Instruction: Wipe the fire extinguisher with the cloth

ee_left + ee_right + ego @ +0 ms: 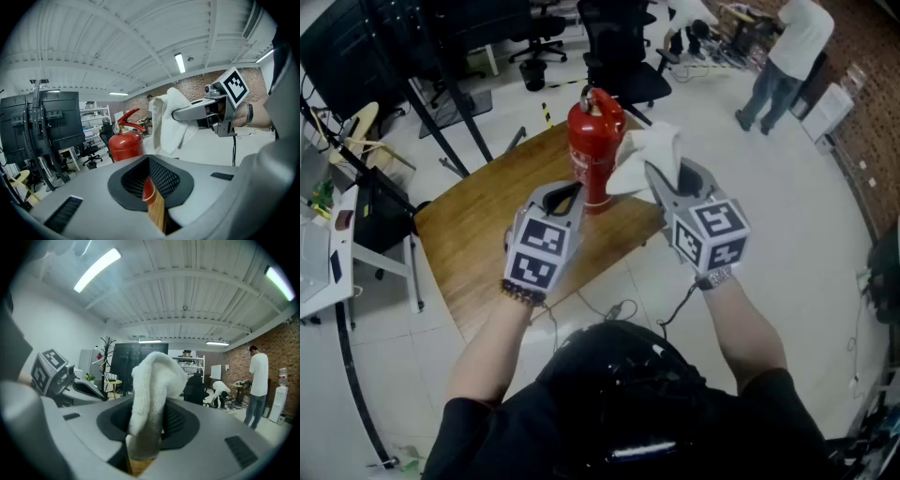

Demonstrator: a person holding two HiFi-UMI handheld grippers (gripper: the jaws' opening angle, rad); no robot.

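The fire extinguisher (595,141) is set upright on the surface (478,244), at 12 o'clock. The cloth (649,155) is pinched by the right hand-held gripper (664,180) and held at its 3 o'clock flank, presumably for wiping. The left hand-held gripper (565,197), pressed together and empty, is kept at 7 o'clock, probably for steadying.

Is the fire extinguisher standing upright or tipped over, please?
Upright: the fire extinguisher stands on its base on the wooden table, handle on top.
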